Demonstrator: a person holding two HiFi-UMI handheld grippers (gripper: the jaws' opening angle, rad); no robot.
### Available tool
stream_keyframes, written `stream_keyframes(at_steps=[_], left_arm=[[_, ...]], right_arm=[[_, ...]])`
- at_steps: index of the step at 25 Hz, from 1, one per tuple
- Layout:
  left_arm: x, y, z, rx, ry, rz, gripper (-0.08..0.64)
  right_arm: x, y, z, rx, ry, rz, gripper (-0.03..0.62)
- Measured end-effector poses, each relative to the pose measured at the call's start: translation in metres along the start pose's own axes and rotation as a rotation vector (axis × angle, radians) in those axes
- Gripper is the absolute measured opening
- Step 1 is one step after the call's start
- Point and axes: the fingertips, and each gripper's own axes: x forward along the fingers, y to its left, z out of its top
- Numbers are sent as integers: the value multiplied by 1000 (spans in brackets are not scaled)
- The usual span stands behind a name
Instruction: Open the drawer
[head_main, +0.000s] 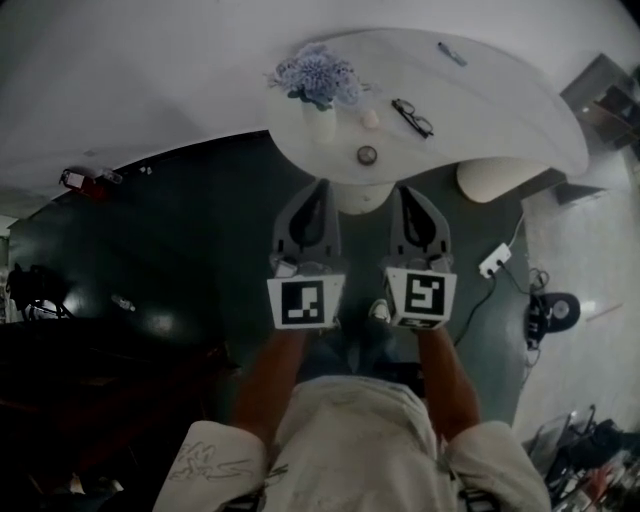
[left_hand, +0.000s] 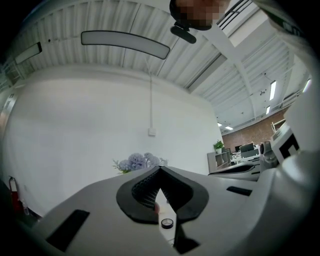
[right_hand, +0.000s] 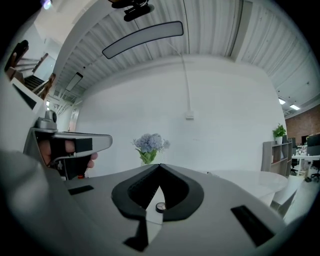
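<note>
Nearest us, our forearms (head_main: 268, 385) reach forward. Beyond them the left gripper (head_main: 322, 186) and right gripper (head_main: 402, 190) sit side by side over the dark floor (head_main: 180, 240), both pointing about level at the white worktop (head_main: 500, 110). The fingers (left_hand: 142, 189) of each are pressed together at the tips, with nothing between them. Ahead of the tips, a small dark disc (head_main: 367, 154) sits close to the worktop's near edge. Farther on, a vase (head_main: 318, 85) of bluish flowers stands on the left and glasses (head_main: 412, 117) lie to the right. A pen (head_main: 451, 54) lies at the far side. We cannot tell where the drawer is.
</note>
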Motion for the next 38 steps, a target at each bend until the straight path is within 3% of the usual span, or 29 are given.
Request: stream_keyframes(at_steps=[11,16,21,29,38], left_arm=[[4,-4,-100,-13,101,29,3],[-3,-8,-154,-11,121,10,3],[-9,-9,-216,-49,158,38,2],[-12,-5,-296,-86,163,69,3],[2,-15,-359,-58,159,22,3]], right_arm=[[17,-5,-115,14,123,36,6],[25,6,-159,52,105,55,6],[27,1,-203,32,31,0,5],[45,10,-282,48,72,26,5],[73,7,-342,59,61,19,6]])
